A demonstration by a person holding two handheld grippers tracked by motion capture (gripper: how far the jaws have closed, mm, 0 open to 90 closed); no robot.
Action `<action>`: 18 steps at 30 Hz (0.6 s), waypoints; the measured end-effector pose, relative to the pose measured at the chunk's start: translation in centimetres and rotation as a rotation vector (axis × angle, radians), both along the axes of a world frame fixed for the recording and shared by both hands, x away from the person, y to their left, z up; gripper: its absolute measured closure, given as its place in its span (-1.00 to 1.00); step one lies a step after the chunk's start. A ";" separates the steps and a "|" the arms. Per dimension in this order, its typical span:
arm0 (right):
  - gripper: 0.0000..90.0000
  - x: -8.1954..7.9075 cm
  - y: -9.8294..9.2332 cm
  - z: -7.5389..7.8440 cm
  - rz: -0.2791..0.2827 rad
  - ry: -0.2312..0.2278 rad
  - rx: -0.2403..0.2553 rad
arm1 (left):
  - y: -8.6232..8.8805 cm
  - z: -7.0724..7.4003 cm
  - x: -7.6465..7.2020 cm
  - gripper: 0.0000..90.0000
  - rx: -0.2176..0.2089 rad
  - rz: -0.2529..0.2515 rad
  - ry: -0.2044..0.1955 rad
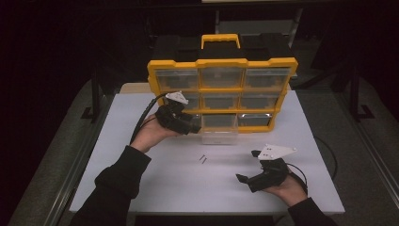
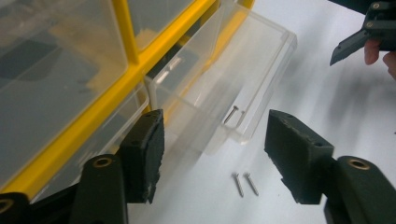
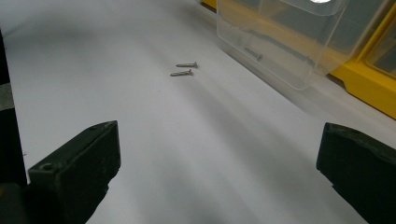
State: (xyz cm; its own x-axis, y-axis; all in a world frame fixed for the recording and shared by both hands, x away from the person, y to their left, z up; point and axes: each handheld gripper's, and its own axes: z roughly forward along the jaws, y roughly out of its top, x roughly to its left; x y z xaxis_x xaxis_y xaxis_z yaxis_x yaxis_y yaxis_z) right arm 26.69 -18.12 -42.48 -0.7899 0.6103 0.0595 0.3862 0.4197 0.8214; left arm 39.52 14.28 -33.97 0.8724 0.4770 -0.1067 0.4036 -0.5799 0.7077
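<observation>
Here, a yellow organizer case stands upright at the back of a white bench, so its nine clear drawers face the person. The bottom middle drawer is pulled out toward the person, likely to give access from above. Seen from the left gripper view, this drawer holds one small screw against its front wall; the rest of it looks empty. What the other drawers hold cannot be told through their plastic.

Two more screws lie loose, side by side, on the bare bench just in front of the open drawer, between the two grippers.

The left gripper hovers beside the open drawer's left end, its fingers spread wide and holding nothing. The right gripper waits low near the front right of the bench, angled toward the loose screws, its fingers also wide apart and empty. It seems placed to pick a screw up next.
</observation>
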 end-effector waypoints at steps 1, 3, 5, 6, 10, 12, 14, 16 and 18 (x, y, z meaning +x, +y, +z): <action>-1.00 0.0 0.0 0.0 -0.001 0.000 -0.001 | 0.2 -0.1 -0.1 -0.24 -0.001 0.004 -0.002; -1.00 0.0 0.0 0.0 0.000 0.000 0.001 | 0.5 -0.3 -0.3 -0.29 0.000 0.009 -0.004; -1.00 0.0 0.0 0.0 0.002 0.000 -0.001 | 0.7 -0.5 -0.5 -0.35 0.006 0.009 -0.009; -1.00 0.0 0.0 0.0 0.002 0.000 -0.001 | 0.8 -0.6 -0.6 -0.38 0.002 0.011 -0.007; -1.00 0.0 0.0 0.0 -0.001 0.001 0.004 | 1.0 -1.2 -1.0 -0.57 0.016 0.019 -0.014; -1.00 0.0 0.0 0.0 -0.001 0.001 0.002 | 1.0 -1.5 -1.2 -0.64 0.017 0.016 -0.017; -1.00 0.0 0.0 0.0 -0.001 0.001 0.001 | 1.1 -1.8 -1.4 -0.71 0.020 0.019 -0.025; -1.00 0.0 0.0 0.0 -0.001 0.003 0.002 | 1.1 -2.2 -1.6 -0.77 0.022 0.023 -0.026; -1.00 0.0 0.0 -0.1 -0.001 0.004 0.001 | 1.0 -2.7 -1.8 -0.88 0.033 0.028 -0.032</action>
State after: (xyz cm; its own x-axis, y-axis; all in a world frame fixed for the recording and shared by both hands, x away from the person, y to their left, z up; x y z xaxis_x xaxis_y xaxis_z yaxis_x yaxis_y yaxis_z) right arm 26.70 -18.16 -42.55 -0.7890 0.6111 0.0634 0.3899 0.4183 0.8204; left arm 37.71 15.31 -36.63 0.8611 0.5045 -0.0632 0.3981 -0.5916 0.7011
